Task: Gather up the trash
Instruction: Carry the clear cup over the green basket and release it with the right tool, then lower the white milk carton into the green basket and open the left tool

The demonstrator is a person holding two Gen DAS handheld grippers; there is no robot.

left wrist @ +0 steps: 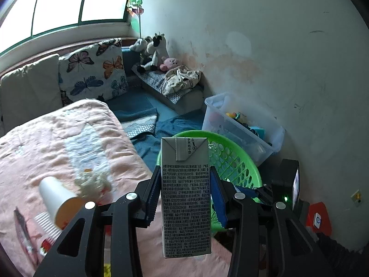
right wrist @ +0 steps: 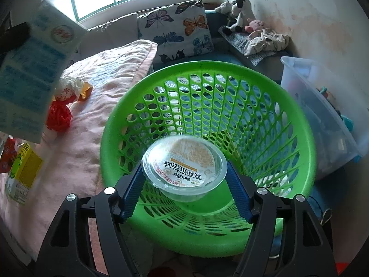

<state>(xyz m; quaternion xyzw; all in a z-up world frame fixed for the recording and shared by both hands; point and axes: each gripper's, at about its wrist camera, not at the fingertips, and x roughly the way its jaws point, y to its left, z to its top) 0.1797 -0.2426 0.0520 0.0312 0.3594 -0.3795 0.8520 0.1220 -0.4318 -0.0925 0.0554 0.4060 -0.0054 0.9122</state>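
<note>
My left gripper [left wrist: 185,191] is shut on an upright grey milk carton [left wrist: 185,196], held above the pink blanket's edge, just left of the green basket [left wrist: 237,164]. The same carton shows blurred in the right wrist view [right wrist: 30,73] at upper left. My right gripper [right wrist: 184,182] is shut on a clear plastic cup with a printed foil lid [right wrist: 184,164], held over the green basket [right wrist: 297,124]. A white paper cup [left wrist: 56,198] lies on its side on the blanket with crumpled tissue [left wrist: 92,182] beside it.
On the pink blanket [right wrist: 92,106] lie a red mesh ball [right wrist: 58,115], an orange bit with tissue [right wrist: 76,87] and a yellow carton [right wrist: 22,175]. A clear storage bin [right wrist: 322,120] of toys stands right of the basket by the wall. Butterfly pillow [left wrist: 92,69] and plush toys [left wrist: 152,50] sit behind.
</note>
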